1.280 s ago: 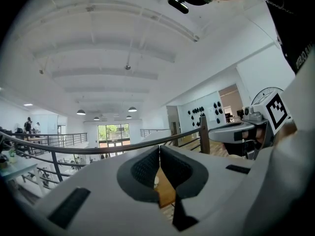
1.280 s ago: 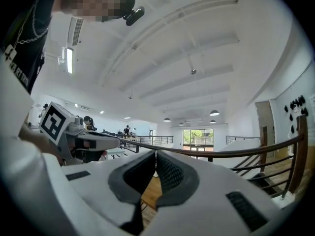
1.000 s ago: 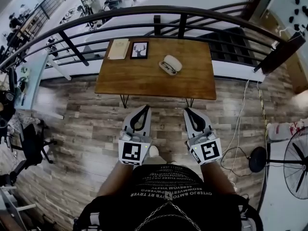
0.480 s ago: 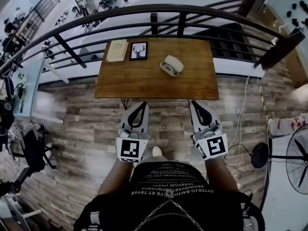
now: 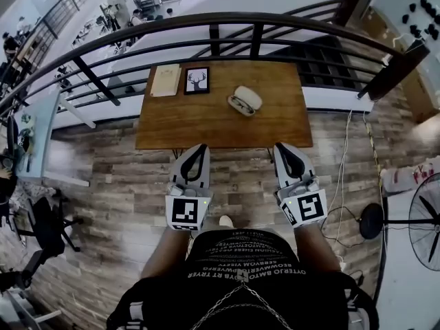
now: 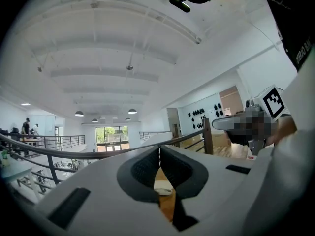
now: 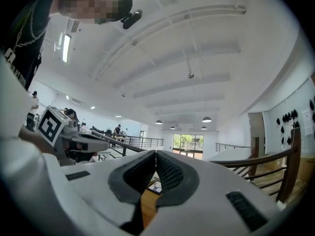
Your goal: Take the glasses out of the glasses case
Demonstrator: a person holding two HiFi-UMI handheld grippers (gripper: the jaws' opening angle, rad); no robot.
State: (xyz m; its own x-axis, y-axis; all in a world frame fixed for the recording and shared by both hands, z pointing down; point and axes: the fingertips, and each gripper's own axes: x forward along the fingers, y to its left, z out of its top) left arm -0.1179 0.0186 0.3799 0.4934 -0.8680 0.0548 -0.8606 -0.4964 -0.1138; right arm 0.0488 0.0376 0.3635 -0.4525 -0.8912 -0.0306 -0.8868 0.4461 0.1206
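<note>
Three things are laid out on the wooden table (image 5: 206, 119), which is set against a dark railing (image 5: 137, 31). At the far left corner a pale notebook (image 5: 166, 80) is seen, just beside it a framed picture (image 5: 197, 80) of a deer's head, and further right, apart from both, the white glasses case (image 5: 245, 100). The case is lying open, and the dark frame of the glasses (image 5: 240, 104) can be made out in its near half. On the near side of the table, over the plank floor (image 5: 103, 177), the left gripper (image 5: 201, 146) is held level with its tips at the table's near edge. Its jaws are seen pressed together at the tips in the left gripper view, with nothing caught between them. Through the gap below the tips (image 6: 159, 149) a strip of tabletop and the white case (image 6: 164, 190) are glimpsed far off. The right gripper (image 5: 280, 146) is held level alongside it, likewise at the table's near edge and well apart from the case. Its jaws (image 7: 155, 154) are closed tip to tip and nothing is gripped; only the tabletop and a corner of the framed picture (image 7: 155, 187) are seen through the gap beneath them. At the far right a standing fan (image 5: 425, 224) is placed on the floor.
</note>
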